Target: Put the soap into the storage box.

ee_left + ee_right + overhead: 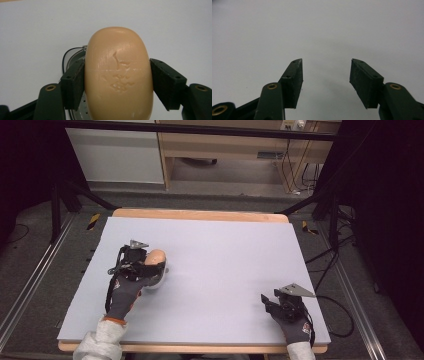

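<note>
High view: the left gripper [150,262] sits over the left part of the pale grey table [225,255], held by a gloved hand [122,292] that comes in from the near edge. A tan bar of soap [156,256] sticks out from between its jaws. Something pale and rounded lies under the gripper, too small to make out. The right gripper [267,301] rests near the table's near right corner, well apart from the soap, in the other gloved hand [295,322].

Left gripper view: both black pads press on the long sides of the soap [118,75], one on each flank, so the left gripper [117,82] is pinching it (the bar's face carries a faint stamped mark). Below the bar a metal, round-edged thing [77,113] with small holes peeks out; what it is I cannot tell.

Right gripper view: the right gripper [325,82] has its jaws standing apart with nothing between them, just bare table [324,30] beyond.
</note>
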